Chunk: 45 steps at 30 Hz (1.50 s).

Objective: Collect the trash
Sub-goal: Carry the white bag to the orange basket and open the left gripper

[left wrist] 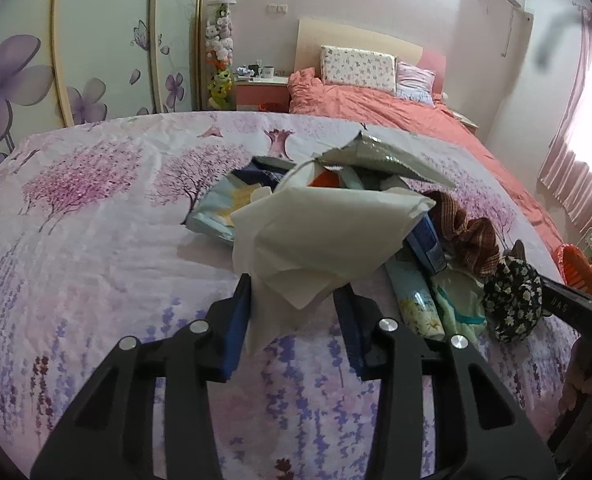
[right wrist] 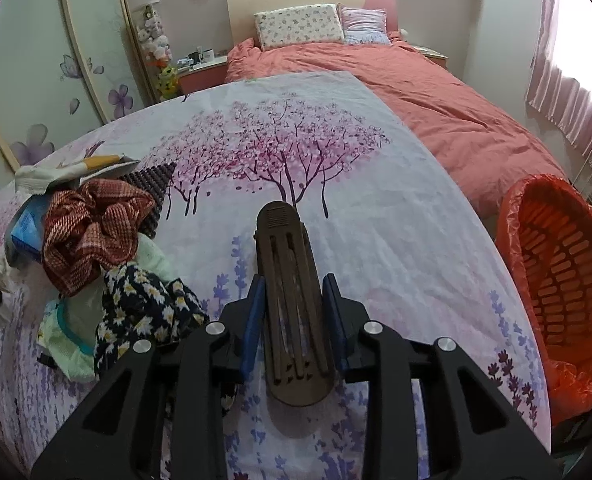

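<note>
Blossom-print sheet [right wrist: 375,208], coral bed [right wrist: 435,92], floral wardrobe [left wrist: 96,48]

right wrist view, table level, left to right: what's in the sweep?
Blue box → red plaid scrunchie → black daisy-print scrunchie → brown comb between the right claw pads → orange-lined basket off the table's right edge.
</note>
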Available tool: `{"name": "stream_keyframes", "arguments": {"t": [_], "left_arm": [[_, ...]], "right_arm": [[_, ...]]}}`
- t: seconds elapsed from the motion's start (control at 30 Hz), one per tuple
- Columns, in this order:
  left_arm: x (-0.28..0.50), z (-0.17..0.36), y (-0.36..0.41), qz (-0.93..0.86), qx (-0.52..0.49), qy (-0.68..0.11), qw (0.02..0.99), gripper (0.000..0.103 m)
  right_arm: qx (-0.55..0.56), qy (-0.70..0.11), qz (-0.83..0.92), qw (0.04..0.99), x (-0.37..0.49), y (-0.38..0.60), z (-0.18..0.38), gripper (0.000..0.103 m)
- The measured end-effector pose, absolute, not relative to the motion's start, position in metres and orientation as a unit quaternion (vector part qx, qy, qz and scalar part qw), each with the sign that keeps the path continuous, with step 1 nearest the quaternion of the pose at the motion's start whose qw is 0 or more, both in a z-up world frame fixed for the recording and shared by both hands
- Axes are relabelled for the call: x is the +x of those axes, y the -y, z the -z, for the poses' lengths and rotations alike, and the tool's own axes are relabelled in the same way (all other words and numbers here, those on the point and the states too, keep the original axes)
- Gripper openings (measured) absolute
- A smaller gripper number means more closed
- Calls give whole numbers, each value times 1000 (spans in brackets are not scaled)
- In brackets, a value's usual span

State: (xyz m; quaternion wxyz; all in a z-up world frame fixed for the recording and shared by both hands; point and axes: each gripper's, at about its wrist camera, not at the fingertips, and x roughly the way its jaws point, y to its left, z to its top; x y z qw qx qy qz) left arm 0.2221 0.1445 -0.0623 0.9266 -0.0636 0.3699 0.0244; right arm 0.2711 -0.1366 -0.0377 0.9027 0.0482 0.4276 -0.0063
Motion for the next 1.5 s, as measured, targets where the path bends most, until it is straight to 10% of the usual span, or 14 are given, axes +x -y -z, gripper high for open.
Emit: {"name": "stream_keyframes", "arguments": {"t": [0.23,0.3,1.5], "left_arm": [[214,50,-145,-23,-62,-361,930,41],[212,46,-144,-22,-61,-360,931,41],[196,-20,4,142,-22,-314,938,41]], "right_arm": [[37,-433,18,900,276,134,42,47],[31,-432,15,901,279,132,42,33],[52,-323,27,945,204,205,-42,33]]}}
